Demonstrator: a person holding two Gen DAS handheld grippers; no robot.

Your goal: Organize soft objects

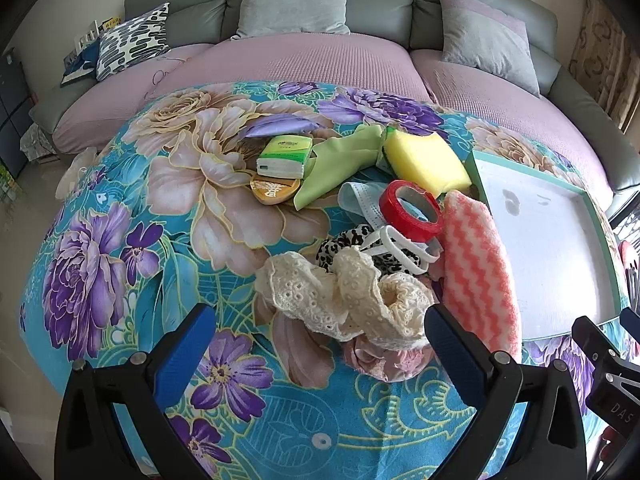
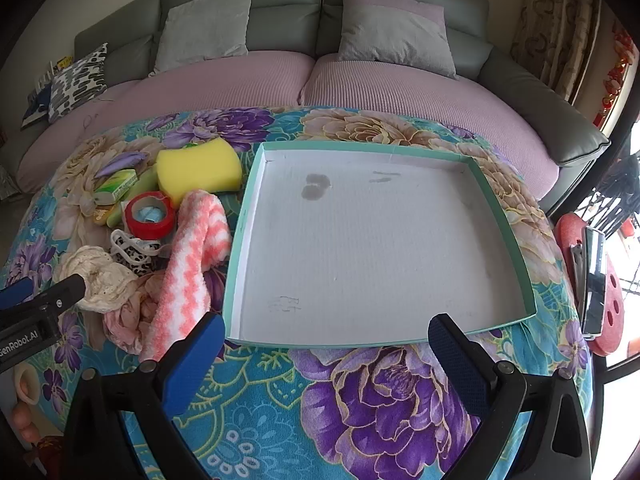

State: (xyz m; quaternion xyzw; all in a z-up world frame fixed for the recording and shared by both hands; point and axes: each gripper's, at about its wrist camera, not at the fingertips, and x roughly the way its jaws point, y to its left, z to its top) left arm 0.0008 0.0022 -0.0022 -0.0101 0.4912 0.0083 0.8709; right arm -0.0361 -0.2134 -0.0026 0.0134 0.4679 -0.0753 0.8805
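A pile of soft things lies on the floral cloth: a cream lace scrunchie (image 1: 348, 296) (image 2: 102, 280), a pink scrunchie (image 1: 384, 358), a leopard-print scrunchie (image 1: 360, 248), a pink-and-white zigzag towel (image 1: 476, 268) (image 2: 190, 268), a yellow sponge (image 1: 424, 160) (image 2: 198, 170), a green cloth (image 1: 340, 164), a blue face mask (image 1: 360, 200). A shallow white tray with a teal rim (image 2: 236, 264) (image 1: 608, 256) lies empty to the right. My left gripper (image 1: 320, 328) is open, just short of the lace scrunchie. My right gripper (image 2: 326, 336) is open at the tray's near edge.
A red tape roll (image 1: 412, 210), a green tissue pack (image 1: 286, 156) and an orange tin (image 1: 274, 190) lie in the pile. A sofa with purple cushions (image 2: 224, 84) stands behind the table. A red stool with a phone (image 2: 596, 276) is at right.
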